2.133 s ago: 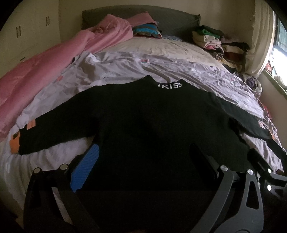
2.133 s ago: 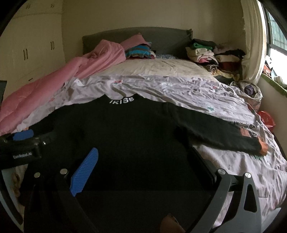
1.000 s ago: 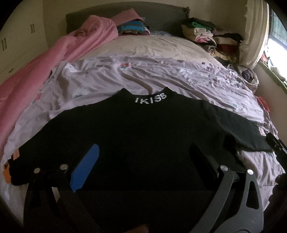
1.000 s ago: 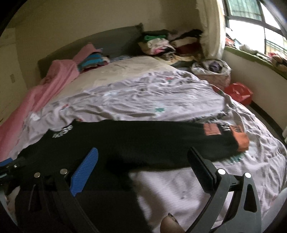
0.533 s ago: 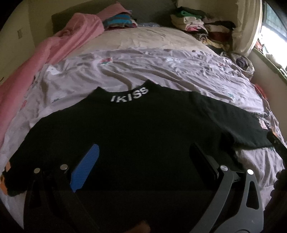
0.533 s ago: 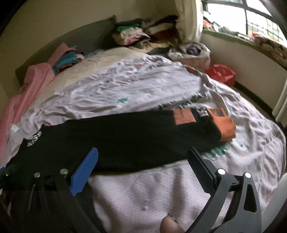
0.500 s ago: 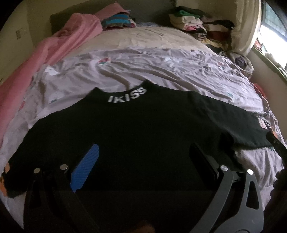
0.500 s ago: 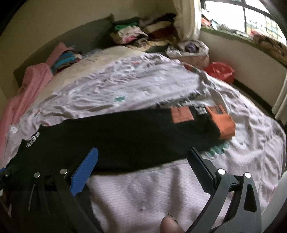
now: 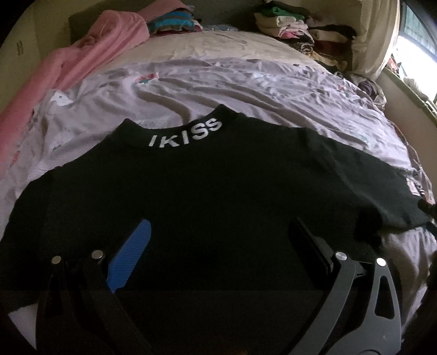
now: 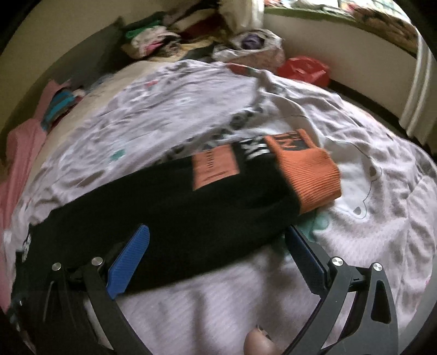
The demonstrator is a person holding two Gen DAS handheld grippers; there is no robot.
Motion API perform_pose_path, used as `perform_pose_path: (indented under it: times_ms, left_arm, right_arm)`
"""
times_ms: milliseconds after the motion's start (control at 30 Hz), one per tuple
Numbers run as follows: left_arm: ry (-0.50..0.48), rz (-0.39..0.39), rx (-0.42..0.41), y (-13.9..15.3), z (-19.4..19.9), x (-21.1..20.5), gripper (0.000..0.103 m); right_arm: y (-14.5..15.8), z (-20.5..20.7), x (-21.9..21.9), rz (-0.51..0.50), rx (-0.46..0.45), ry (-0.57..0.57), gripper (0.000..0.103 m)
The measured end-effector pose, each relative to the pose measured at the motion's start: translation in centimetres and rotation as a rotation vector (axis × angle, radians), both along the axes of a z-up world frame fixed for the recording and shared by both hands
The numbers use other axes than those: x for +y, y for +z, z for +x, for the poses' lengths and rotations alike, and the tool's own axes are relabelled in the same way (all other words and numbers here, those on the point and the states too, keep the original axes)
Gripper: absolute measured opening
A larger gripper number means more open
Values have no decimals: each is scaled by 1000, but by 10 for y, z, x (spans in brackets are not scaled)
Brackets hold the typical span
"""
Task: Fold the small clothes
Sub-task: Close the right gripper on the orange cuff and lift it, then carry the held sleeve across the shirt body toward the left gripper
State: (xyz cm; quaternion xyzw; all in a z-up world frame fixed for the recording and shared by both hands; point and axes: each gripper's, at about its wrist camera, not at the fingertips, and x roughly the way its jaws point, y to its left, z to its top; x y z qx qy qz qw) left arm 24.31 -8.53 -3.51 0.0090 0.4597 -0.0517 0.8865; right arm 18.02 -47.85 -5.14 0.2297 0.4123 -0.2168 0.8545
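Wide bed (image 9: 207, 46) under a wrinkled pale lilac printed sheet (image 9: 245, 90). Flat on the sheet, a black sweater (image 9: 207, 191), collar with white lettering toward the headboard, sleeves out to both sides; right sleeve (image 10: 169, 202) ending in an orange cuff (image 10: 311, 177). Along the left edge, a bunched pink quilt (image 9: 82, 57). Near the headboard, a striped folded pile (image 9: 172, 23) and a taller stack of folded clothes (image 9: 295, 27). Bare beige stretch toward the head.
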Motion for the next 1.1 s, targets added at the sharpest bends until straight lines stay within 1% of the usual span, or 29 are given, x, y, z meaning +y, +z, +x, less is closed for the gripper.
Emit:
perform_pose_path:
  times_ms: [33,100,167,200,267,333,400,433,533,667,800,933,1100]
  left_arm:
    - [1,-1,-1,-2,1,2,94]
    - [12,-2,0,-5,3,6,94]
    - [22,-20,7,-7,5,12,94]
    - [26,-25,8,-7,6,13,94]
    - [33,-38,6,-5,7,17,94]
    - [38,-51,5,-1,6,20,94]
    - [38,-68,-2,4,4,23,94]
    - [31,-79,-8,9,4,25,94]
    - [18,-94,-38,24,0,28,94]
    - [19,-131,-36,34,-1,37,94]
    - [34,-158,-49,44,-4,50,94]
    - [69,-211,-73,56,-6,71,94]
    - [126,-239,-80,63,-8,98,94]
  right_arm:
    - [-4,1,-7,23,3,-22,99]
    - [-11,2,-21,84,-20,-53,99]
    - [-12,3,-29,92,-54,-77,99]
    - [-12,4,-32,100,-72,-83,97]
    - [-11,4,-37,108,-93,-114,77]
    - [-6,2,-41,107,-134,-125,38]
    - [-3,2,-44,130,-163,-114,27]
    - [0,1,-42,126,-177,-106,21]
    - [24,-1,-25,64,-233,-50,19]
    - [56,-4,-1,8,-292,11,18]
    - [80,-9,22,-11,-337,70,17]
    - [102,-11,49,-38,-376,134,17]
    - [116,-10,79,-46,-396,204,16]
